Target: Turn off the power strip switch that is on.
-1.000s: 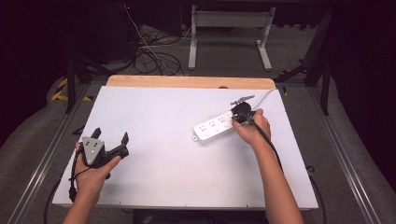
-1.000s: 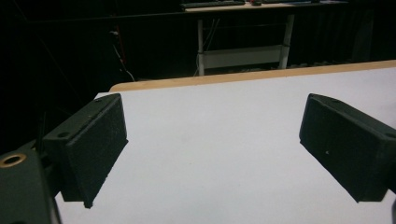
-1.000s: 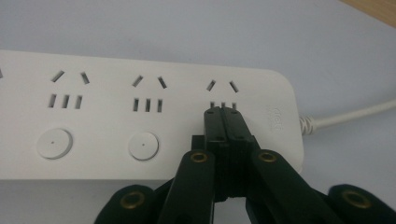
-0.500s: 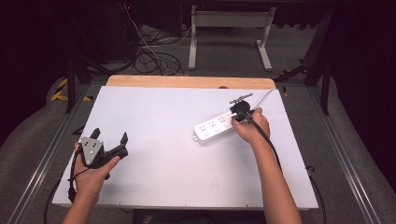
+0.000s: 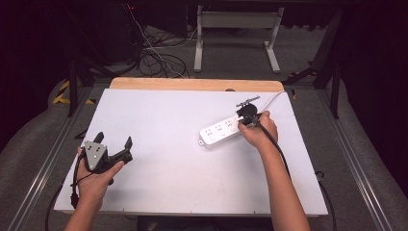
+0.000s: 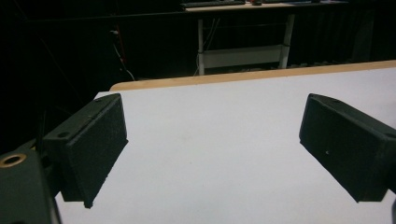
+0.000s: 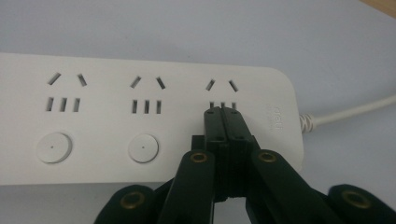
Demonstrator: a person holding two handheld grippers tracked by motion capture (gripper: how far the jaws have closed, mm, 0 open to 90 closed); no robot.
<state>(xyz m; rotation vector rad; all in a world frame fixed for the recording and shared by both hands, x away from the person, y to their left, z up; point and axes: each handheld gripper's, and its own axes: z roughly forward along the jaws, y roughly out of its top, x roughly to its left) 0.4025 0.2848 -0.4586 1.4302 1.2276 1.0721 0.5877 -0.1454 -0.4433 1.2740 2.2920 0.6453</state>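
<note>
jaws of the left gripper (image 5: 114,144) are standing wide apart over bare white table (image 5: 163,144), idling well away from the work. power strip (image 5: 220,132) is lying right of centre, long axis slanting toward the far right. right gripper (image 7: 223,114), jaws pressed together, is pushing down on its end switch; faint embossed lettering beside it is unreadable.

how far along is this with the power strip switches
Nothing clearly looks done: two round buttons show on the white three-outlet power strip, state unreadable. In hand: the right gripper, jaws together, tips on the third section where a button would sit. The left gripper waits open over the white table. The rest likely remains.
</note>
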